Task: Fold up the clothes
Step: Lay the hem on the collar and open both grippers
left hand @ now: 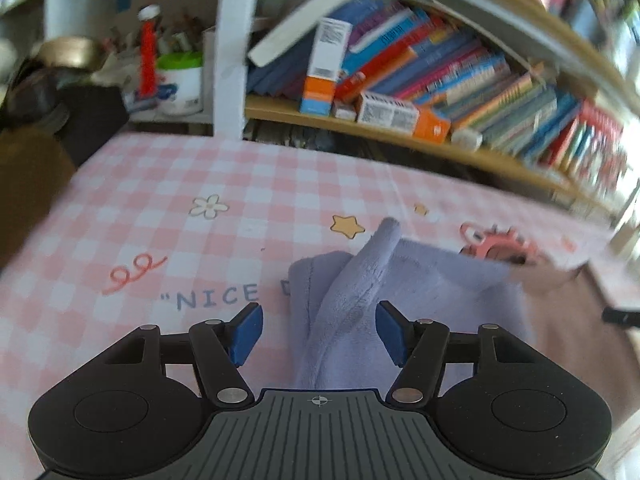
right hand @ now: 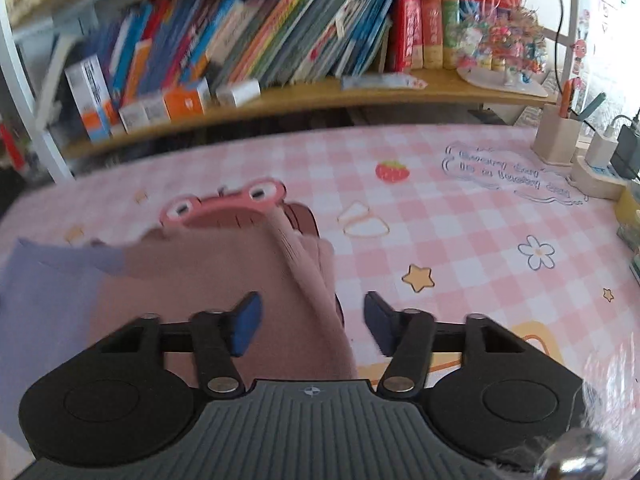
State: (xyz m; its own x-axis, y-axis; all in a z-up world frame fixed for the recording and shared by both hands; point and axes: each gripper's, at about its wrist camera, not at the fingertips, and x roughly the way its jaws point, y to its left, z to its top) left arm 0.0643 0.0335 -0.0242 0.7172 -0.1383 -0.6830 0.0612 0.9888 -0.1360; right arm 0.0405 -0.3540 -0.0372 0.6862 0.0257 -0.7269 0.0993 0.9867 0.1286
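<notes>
Standing apart, the blue pads of the left gripper (left hand: pixel 319 330) do not press the purple fleece (left hand: pixel 420 292) that rises in a ridge between them. The right gripper (right hand: pixel 312 322) is open too, with a brown fold (right hand: pixel 316 300) between its pads, not squeezed. Both cloths lie low in the middle of each view on the pink checked tablecloth (left hand: pixel 160 200). The garment's near edge hides under the tools. The books (left hand: pixel 460 72) at the upper right are blurry.

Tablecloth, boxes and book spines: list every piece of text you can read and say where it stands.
"NICE D": on the pink checked tablecloth, the rest hidden by the lilac garment.
Outlined writing on the tablecloth, right wrist view: seen upside down, unreadable.
Book spines and boxes: too blurred.
</notes>
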